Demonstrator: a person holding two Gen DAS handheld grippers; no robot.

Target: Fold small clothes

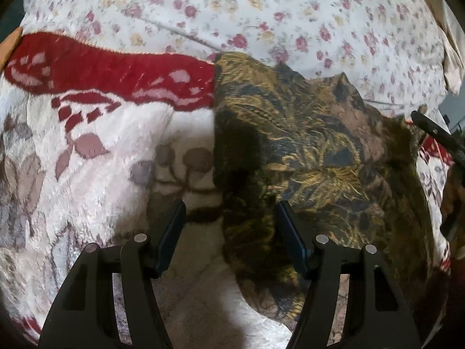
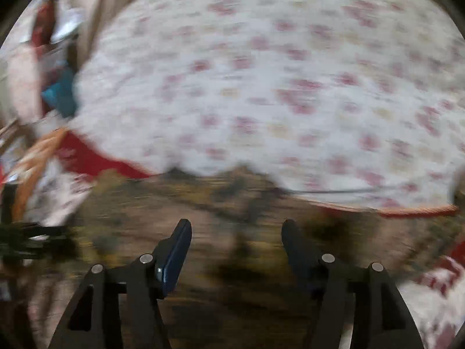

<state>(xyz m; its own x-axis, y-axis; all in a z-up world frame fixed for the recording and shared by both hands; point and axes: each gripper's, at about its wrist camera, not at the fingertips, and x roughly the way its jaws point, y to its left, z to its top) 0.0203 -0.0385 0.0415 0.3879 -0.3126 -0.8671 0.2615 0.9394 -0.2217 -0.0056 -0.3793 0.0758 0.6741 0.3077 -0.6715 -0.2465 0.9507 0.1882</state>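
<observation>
My left gripper [image 1: 229, 218] hangs half open and empty over the dark printed garment [image 1: 305, 157], which lies on the plush blanket [image 1: 87, 174], its long axis running away toward the floral sheet [image 1: 261, 14]. My right gripper [image 2: 237, 235], likewise parted, holds nothing.

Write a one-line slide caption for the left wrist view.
Open left tongs hover over the left edge of a dark leaf-print garment lying on a plush floral blanket.
</observation>
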